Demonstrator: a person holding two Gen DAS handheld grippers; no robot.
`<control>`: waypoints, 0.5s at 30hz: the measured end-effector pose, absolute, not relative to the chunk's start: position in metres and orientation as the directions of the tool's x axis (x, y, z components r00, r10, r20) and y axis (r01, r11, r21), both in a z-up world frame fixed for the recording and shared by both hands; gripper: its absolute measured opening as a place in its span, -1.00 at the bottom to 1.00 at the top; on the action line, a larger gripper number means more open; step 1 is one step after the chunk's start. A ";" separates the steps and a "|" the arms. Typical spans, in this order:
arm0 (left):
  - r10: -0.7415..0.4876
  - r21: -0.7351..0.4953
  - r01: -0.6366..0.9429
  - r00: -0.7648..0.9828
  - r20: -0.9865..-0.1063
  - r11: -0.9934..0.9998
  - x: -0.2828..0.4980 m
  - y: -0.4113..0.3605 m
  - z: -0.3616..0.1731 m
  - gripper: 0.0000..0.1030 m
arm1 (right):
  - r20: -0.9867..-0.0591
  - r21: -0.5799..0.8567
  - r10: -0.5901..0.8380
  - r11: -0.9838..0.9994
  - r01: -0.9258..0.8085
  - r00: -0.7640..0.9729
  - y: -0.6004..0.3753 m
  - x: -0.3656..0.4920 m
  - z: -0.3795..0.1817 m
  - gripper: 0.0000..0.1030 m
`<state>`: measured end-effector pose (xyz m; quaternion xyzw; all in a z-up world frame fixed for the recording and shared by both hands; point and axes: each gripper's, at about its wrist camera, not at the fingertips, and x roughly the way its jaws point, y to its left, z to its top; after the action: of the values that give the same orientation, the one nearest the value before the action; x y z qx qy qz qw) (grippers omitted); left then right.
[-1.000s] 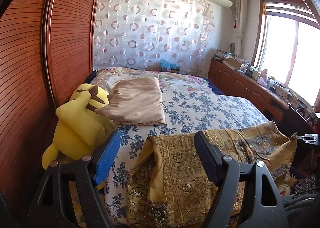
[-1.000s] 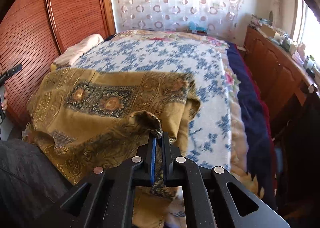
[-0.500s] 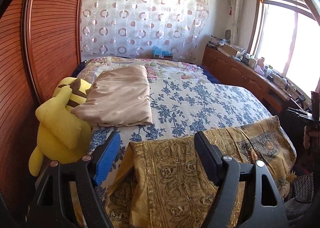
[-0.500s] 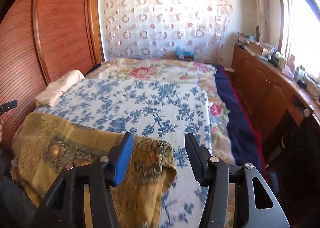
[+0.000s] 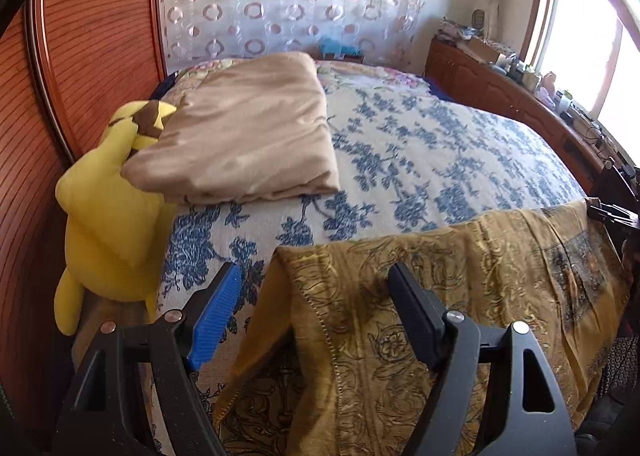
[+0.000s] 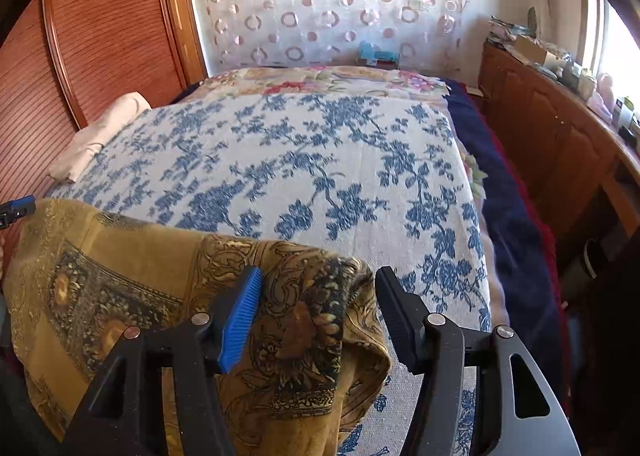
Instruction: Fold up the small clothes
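Golden patterned cloth, long axis across bed's near edge

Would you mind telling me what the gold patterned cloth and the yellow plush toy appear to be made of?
The gold patterned cloth looks like a thin woven fabric with a printed or woven scroll design; it drapes limply and shows a stitched hem. The yellow plush toy seems soft matte fleece over stuffing, judging by its rounded, seamed bulk.
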<state>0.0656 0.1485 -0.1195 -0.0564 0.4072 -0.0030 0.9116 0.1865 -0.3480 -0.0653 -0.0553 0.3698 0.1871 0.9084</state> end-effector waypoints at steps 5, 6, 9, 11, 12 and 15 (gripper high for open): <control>-0.059 -0.111 -0.042 0.638 -0.768 0.993 0.068 0.151 -0.129 0.49 | -0.695 0.078 0.315 0.926 -0.368 0.646 -0.351 0.190 -0.076 0.21; -0.062 -0.114 -0.043 0.629 -0.775 0.993 0.070 0.151 -0.132 0.49 | -0.699 0.080 0.314 0.927 -0.367 0.642 -0.351 0.190 -0.077 0.21; -0.050 -0.097 -0.041 0.627 -0.777 0.994 0.071 0.150 -0.135 0.51 | -0.705 0.069 0.304 0.929 -0.364 0.641 -0.348 0.192 -0.079 0.21; -0.036 -0.076 -0.037 0.625 -0.780 0.996 0.073 0.148 -0.135 0.51 | -0.706 0.056 0.294 0.930 -0.363 0.644 -0.346 0.191 -0.079 0.21; -0.029 -0.066 -0.036 0.623 -0.782 0.997 0.074 0.147 -0.136 0.51 | -0.707 0.049 0.293 0.928 -0.368 0.644 -0.345 0.191 -0.079 0.21; -0.029 -0.058 -0.027 0.617 -0.787 0.998 0.077 0.147 -0.135 0.51 | -0.710 0.019 0.289 0.920 -0.392 0.643 -0.338 0.189 -0.080 0.21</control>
<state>0.0766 0.1466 -0.1352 -0.0318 0.4377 -0.0006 0.8986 0.1892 -0.3380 -0.0802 -0.0682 0.3783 0.1886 0.9037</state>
